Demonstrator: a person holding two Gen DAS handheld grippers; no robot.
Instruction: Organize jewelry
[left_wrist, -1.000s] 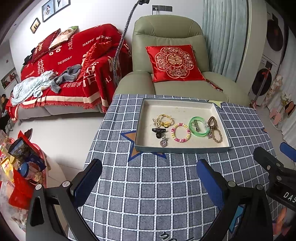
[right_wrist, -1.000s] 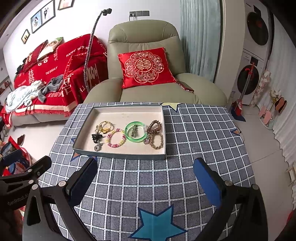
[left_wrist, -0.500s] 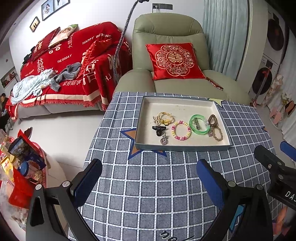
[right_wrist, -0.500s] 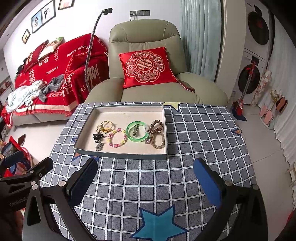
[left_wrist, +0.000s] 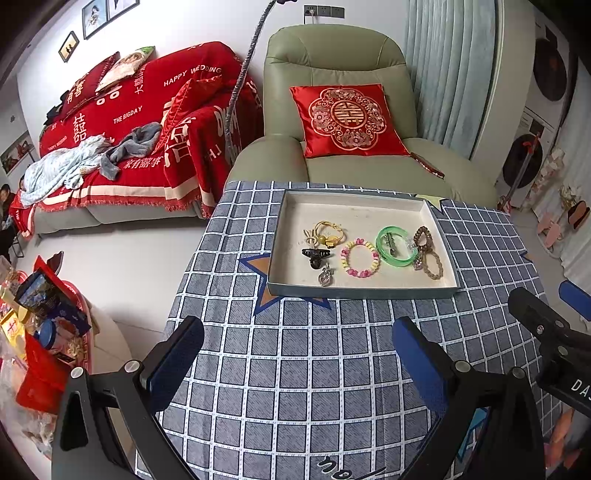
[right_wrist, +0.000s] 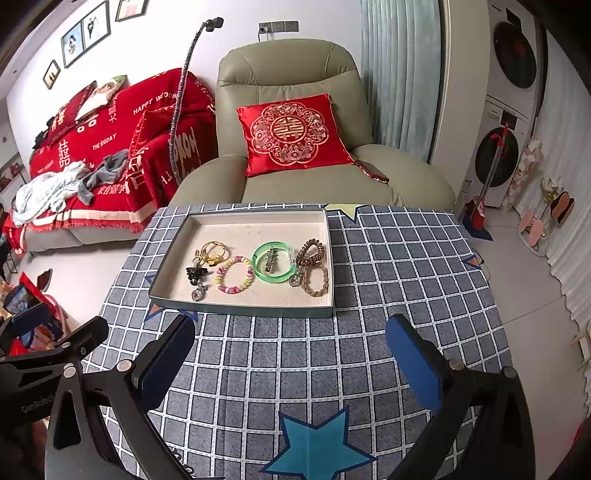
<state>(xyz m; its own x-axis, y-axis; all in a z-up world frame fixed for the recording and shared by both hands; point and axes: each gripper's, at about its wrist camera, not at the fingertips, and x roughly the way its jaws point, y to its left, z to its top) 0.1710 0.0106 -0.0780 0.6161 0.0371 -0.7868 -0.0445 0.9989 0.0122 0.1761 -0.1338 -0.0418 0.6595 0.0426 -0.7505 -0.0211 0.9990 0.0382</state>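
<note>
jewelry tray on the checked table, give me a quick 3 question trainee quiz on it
1. True or false: the shallow grey cardboard tray holds the jewelry in its near half, with its far half bare.
2. Which item lies inside the translucent green plastic bangle?
A. a small metal hair clip
B. a gold ring
C. a red bead
3. Fill in: the pastel pink and yellow beaded bracelet lies between the green bangle and the black plastic claw clip, and both the left gripper and the right gripper have their jaws ____ and hold nothing.

Key: 1 true; 2 A; 3 open.
</note>
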